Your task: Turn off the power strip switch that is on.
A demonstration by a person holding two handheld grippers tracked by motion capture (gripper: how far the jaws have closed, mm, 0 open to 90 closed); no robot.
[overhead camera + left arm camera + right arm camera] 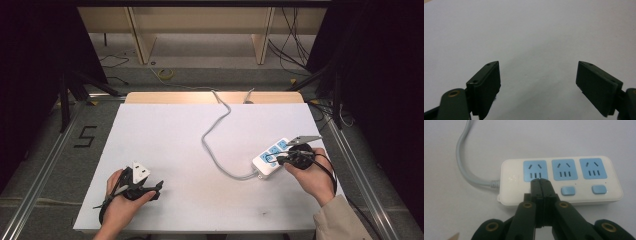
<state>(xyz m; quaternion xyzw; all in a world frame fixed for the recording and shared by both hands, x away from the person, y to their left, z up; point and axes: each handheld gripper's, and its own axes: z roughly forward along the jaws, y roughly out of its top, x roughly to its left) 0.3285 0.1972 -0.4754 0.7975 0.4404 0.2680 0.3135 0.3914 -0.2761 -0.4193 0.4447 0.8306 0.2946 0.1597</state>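
At the right of the frame, our right gripper (541,181), jaws clenched together, presses on the power strip (560,181) lying on the bench (175,150). We judge it light, rigid, slippery; grasp its long sides. Our left gripper (537,85) rests released.

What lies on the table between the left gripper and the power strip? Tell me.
In the high view, bare white table, crossed near the power strip by its grey cable. Nothing else lies between it and the left gripper.
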